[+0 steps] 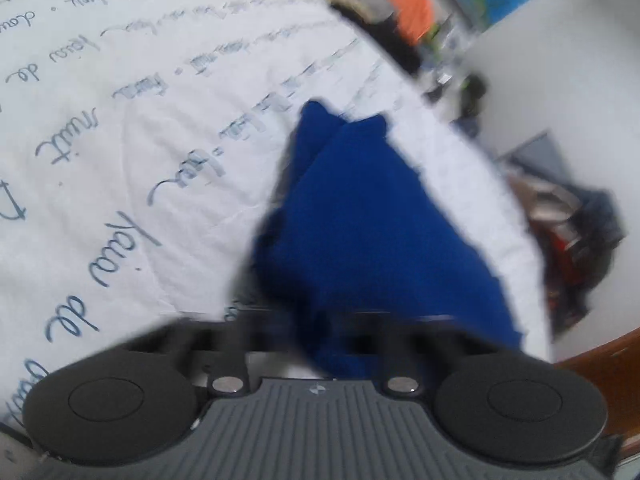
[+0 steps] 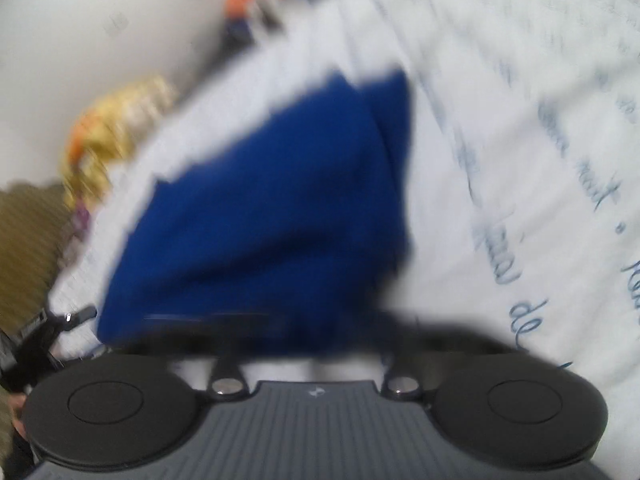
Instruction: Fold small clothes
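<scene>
A royal blue garment (image 1: pixel 360 224) hangs from my left gripper (image 1: pixel 320 320) over the white bed cover (image 1: pixel 140 120) printed with blue script. The cloth covers the left fingers, and the jaws appear shut on its near edge. In the right wrist view the same blue garment (image 2: pixel 272 216) spreads out from my right gripper (image 2: pixel 304 332), whose fingers are hidden under the cloth and blurred; it seems shut on the garment's edge. Both views are motion-blurred.
The bed's edge runs along the right in the left view, with a wooden frame (image 1: pixel 600 360), a heap of dark things (image 1: pixel 572 248) on the floor and an orange item (image 1: pixel 412 12) beyond. A yellow-orange object (image 2: pixel 108 132) lies left of the bed.
</scene>
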A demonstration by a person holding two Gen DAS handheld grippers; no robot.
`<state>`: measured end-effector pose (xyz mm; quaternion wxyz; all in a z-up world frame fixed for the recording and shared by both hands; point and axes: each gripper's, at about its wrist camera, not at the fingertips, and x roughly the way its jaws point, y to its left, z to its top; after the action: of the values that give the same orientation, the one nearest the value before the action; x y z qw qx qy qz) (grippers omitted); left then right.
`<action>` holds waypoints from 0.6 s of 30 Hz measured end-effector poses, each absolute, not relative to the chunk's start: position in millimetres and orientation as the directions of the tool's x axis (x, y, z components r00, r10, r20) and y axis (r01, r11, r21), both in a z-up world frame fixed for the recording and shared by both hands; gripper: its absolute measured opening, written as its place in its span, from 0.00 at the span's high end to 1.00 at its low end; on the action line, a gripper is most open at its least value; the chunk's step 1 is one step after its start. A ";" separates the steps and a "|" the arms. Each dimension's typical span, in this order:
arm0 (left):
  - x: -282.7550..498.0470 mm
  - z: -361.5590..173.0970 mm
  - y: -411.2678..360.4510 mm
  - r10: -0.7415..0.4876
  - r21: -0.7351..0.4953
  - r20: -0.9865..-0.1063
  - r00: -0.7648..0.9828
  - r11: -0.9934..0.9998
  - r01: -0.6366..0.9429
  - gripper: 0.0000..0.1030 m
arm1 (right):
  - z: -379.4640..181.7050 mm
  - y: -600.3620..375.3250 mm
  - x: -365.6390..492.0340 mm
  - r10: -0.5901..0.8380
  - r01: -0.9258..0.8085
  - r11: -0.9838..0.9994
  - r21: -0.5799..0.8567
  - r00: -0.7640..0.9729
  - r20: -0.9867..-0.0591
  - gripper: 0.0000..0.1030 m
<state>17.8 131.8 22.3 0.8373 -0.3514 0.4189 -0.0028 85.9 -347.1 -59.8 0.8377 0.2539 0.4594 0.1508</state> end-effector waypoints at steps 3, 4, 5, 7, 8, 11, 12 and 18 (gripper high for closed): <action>10.1 32.7 139.1 -0.312 -0.567 -0.703 0.639 0.788 -0.239 0.94 | -64.3 -339.6 98.0 0.466 -0.050 0.850 0.524 0.532 -0.706 0.93; 2.7 38.0 143.4 -0.318 -0.559 -0.693 0.647 0.804 -0.204 0.94 | -59.3 -340.0 100.6 0.460 -0.073 0.860 0.505 0.540 -0.705 0.93; -1.2 39.5 147.2 -0.306 -0.531 -0.699 0.646 0.827 -0.184 0.94 | -57.9 -338.3 93.5 0.443 -0.087 0.874 0.479 0.548 -0.710 0.93; -2.8 28.1 154.2 -0.266 -0.469 -0.742 0.615 0.862 -0.192 0.92 | -66.3 -337.0 92.8 0.367 -0.083 0.918 0.387 0.545 -0.754 0.93; -4.6 24.3 157.3 -0.274 -0.477 -0.731 0.624 0.860 -0.180 0.89 | -75.6 -337.0 95.7 0.375 -0.106 0.917 0.384 0.556 -0.742 0.94; -5.5 35.4 151.2 -0.262 -0.443 -0.729 0.633 0.885 -0.144 0.75 | -86.6 -329.7 103.4 0.379 -0.097 0.914 0.394 0.554 -0.741 0.83; -11.7 46.3 143.9 -0.227 -0.403 -0.714 0.662 0.907 -0.124 0.64 | -84.8 -323.8 108.3 0.347 -0.077 0.925 0.372 0.569 -0.746 0.77; -22.3 78.5 41.3 -0.249 -0.146 -0.596 0.763 0.968 0.202 0.34 | -42.2 -251.9 125.2 0.330 -0.244 0.944 0.223 0.710 -0.622 0.52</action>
<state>-22.3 41.3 78.5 0.9383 -0.0365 0.3222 -0.1204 125.2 -251.9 -42.2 0.9225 0.0620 0.3477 0.1557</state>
